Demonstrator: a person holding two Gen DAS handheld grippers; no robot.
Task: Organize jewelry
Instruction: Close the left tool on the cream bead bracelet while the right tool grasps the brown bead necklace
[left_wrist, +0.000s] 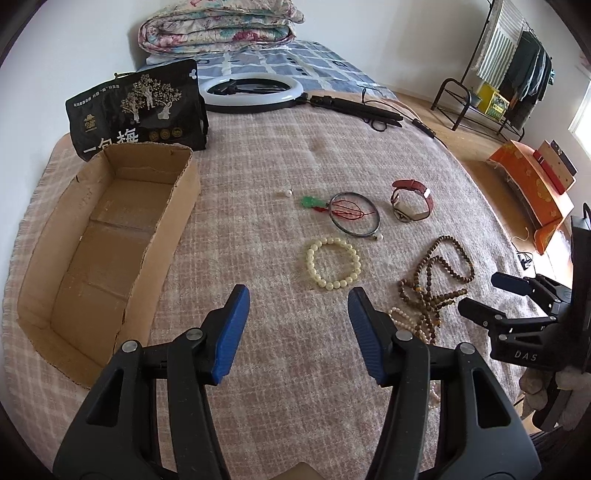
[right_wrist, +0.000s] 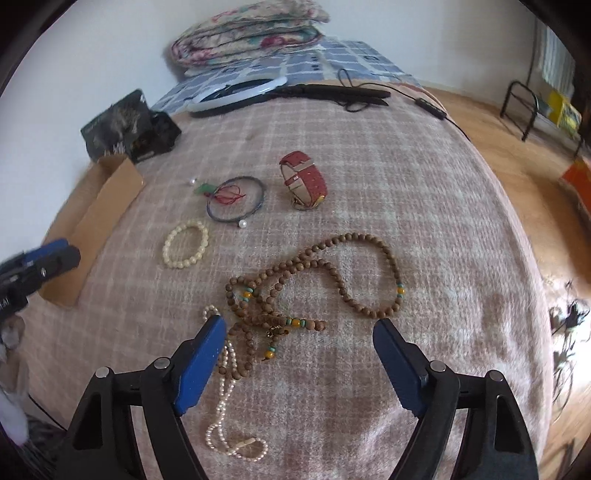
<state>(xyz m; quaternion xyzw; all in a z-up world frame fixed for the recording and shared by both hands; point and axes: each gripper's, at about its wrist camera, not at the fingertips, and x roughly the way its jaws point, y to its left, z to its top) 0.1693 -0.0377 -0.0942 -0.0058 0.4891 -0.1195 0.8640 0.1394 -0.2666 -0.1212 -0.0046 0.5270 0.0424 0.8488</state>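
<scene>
While spread wide, left claw (left_wrist: 297, 295) empty; right claw (right_wrist: 299, 325) likewise

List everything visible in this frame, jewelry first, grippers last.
bead bracelet: one, cream, mid blanket
wooden bead necklace: one, brown, ahead of the right gripper
pearl strand: one, white, tangled with the wooden beads
bangle: one, dark, with red cord inside
pendant: one, green, touching the bangle
pearl earring: one, white, left of the pendant
watch: one, red strap, on its side
cardboard box: one, brown, open, left
snack bag: one, black, behind the box
ring light: one, white, far edge
blanket: one, pink plaid
left gripper: open
right gripper: open
</scene>
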